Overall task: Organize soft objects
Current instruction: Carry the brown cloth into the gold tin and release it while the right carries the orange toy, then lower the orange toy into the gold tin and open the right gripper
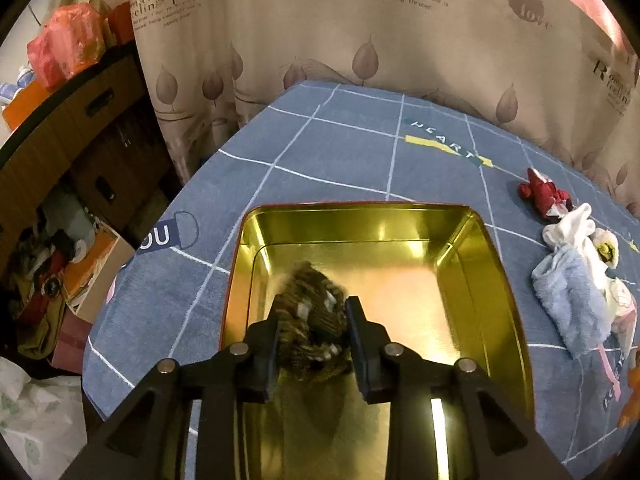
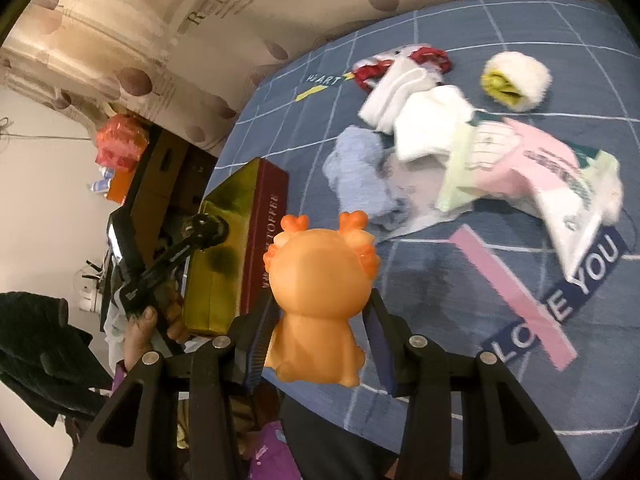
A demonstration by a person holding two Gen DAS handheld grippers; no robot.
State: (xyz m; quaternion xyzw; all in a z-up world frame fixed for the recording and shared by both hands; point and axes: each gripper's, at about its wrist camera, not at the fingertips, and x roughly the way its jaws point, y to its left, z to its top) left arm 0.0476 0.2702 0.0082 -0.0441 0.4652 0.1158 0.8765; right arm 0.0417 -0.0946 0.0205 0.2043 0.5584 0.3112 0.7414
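Note:
A brown fuzzy soft thing (image 1: 312, 332) fills the gap of my left gripper (image 1: 314, 306), touching both pads, which are shut on it. It hangs inside an open gold tin (image 1: 472, 264) with red outer walls (image 2: 268, 232). My right gripper (image 2: 324, 312) is shut on an orange rubbery axolotl toy (image 2: 320, 280), held over the near edge of the blue cover, right of the tin. Loose on the cover lie a light blue cloth (image 2: 360, 168), white socks (image 2: 416, 120), a white fluffy ball with a yellow face (image 2: 516, 80), a pink and green packet (image 2: 520, 164) and a red item (image 1: 542, 194).
The blue checked cover (image 1: 340, 152) ends at a leaf-print curtain (image 1: 360, 20) behind. Left of it stand brown boxes (image 1: 92, 128), a red bag (image 1: 64, 44) and floor clutter. In the right wrist view a person's hand (image 2: 140, 320) holds the other tool beside the tin.

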